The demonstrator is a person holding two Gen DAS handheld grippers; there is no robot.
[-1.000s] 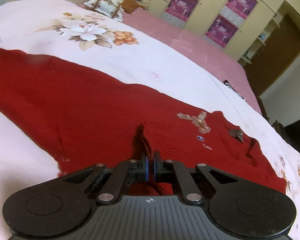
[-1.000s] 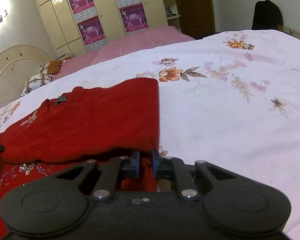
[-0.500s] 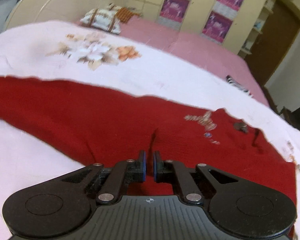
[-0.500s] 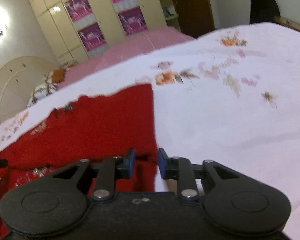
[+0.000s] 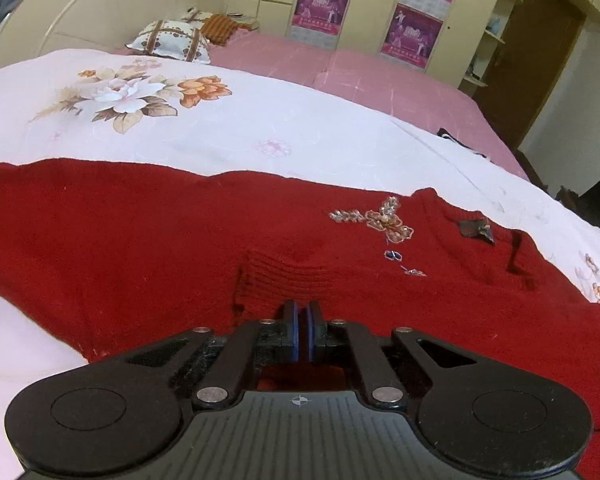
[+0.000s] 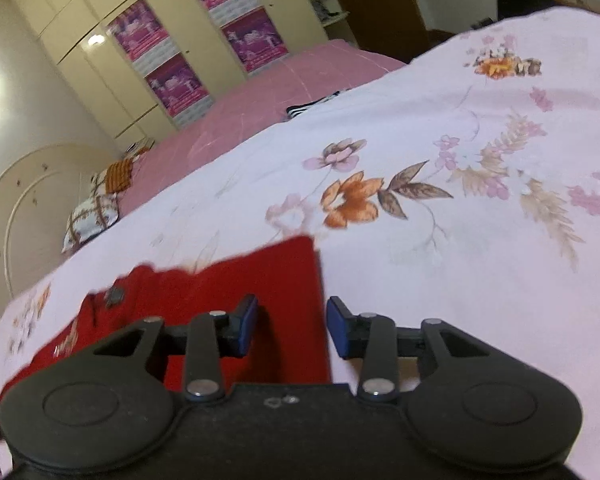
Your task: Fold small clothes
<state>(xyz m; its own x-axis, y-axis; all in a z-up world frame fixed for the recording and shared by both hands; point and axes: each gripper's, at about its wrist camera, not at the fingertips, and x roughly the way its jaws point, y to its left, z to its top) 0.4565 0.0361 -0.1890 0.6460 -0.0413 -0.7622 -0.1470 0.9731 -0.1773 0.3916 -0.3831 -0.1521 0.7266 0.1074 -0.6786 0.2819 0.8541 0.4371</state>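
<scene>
Folding this red knit sweater (image 5: pixel 148 240) well now depends, we judge, on laying the sleeve down flat before letting go. Our left gripper (image 5: pixel 300 320) is clamped tight, its blue pads meeting just behind the ribbed cuff (image 5: pixel 284 280) that lies doubled back over the body of the garment; whether a bit of knit is pinched between the pads we cannot tell, since they look pressed together. We would ease that cuff down so it sits square with the side seam, then part the jaws without dragging the wool.

Our right gripper (image 6: pixel 292 330) is opening, the pads standing clear on either side of the sweater's straight folded edge (image 6: pixel 320 300), with red knit below the gap but not pressed. We would lift it straight away so the crease stays crisp.

Our sweater lies spread across the white floral bedspread (image 5: pixel 260 120), near us, well apart from the patterned pillow (image 5: pixel 168 38) at the headboard. It is a deep red, with a beaded flower motif (image 5: pixel 384 222) by the neckline and a dark label (image 5: pixel 476 230) inside the collar.
</scene>
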